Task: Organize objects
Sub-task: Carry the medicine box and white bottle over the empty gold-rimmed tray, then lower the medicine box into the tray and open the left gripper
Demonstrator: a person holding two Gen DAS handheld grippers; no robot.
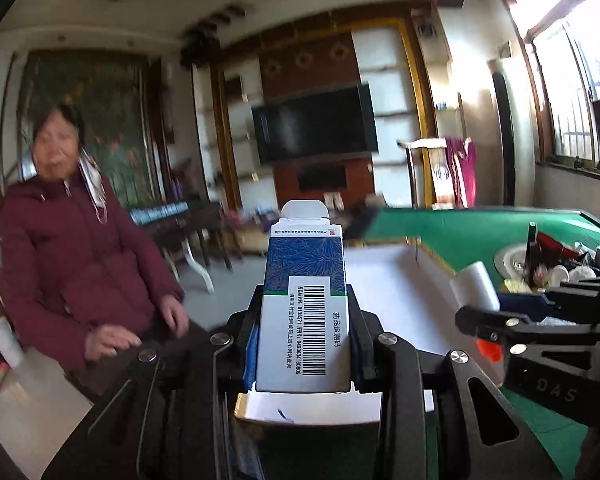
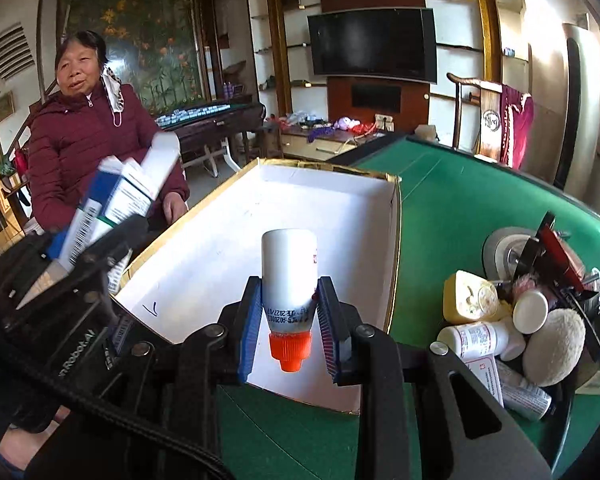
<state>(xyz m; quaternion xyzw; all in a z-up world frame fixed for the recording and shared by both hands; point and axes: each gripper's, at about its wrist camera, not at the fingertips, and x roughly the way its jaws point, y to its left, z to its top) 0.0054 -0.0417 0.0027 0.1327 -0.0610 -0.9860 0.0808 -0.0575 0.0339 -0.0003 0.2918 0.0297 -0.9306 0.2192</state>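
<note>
My left gripper [image 1: 304, 320] is shut on a blue-and-white medicine carton [image 1: 305, 304] with a barcode, its end flap open. In the right wrist view that carton [image 2: 116, 196] is blurred at the left, beside the open white box [image 2: 220, 256]. My right gripper [image 2: 288, 308] is shut on a small white bottle [image 2: 288, 272] with an orange cap, held over the near end of the white box. In the left wrist view the right gripper [image 1: 480, 312] reaches in from the right with the white bottle [image 1: 476, 286] over the white box [image 1: 388, 280].
The white box with gold edges lies on a green table [image 2: 452, 200]. A dark bin [image 2: 580, 300] at the right holds several bottles, a puff and small items. A person in a maroon jacket [image 2: 84, 140] sits behind the table at the left.
</note>
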